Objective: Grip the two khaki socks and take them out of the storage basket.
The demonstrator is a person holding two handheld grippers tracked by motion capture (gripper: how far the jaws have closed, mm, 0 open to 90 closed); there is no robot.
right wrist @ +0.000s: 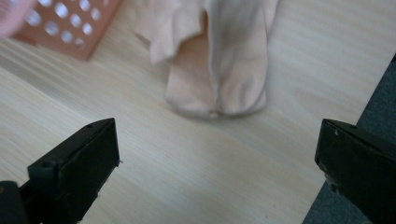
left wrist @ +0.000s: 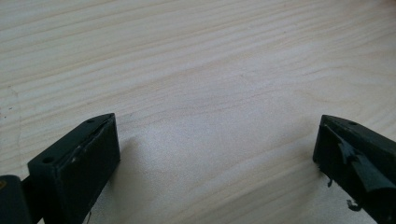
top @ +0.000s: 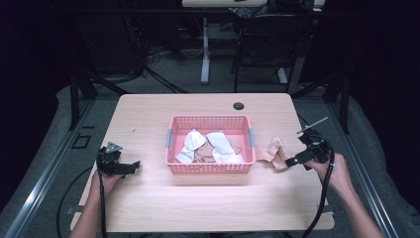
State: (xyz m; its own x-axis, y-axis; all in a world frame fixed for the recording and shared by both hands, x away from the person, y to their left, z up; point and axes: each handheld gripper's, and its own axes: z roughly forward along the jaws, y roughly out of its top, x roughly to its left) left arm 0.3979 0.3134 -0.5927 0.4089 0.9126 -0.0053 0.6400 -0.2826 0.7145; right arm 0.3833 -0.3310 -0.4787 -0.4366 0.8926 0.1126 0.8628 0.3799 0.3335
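While white and peach socks (top: 218,145) already lie inside the pink basket (top: 210,121), one peach sock (right wrist: 219,70) is left on the desk (top: 148,114) just right of it; the right claw (top: 292,161) is spread apart, empty, as is the left claw (top: 130,166), well left of the basket.

- The right gripper (right wrist: 217,154) has its two black jaws standing wide apart over bare wood, nothing between them.
- A peach sock (right wrist: 219,60) lies flat on the desk (right wrist: 187,177) just ahead of the jaws, apart from them.
- A corner of a pink basket (right wrist: 70,25) sits beside the sock.
- The desk's edge runs past the right-hand jaw.
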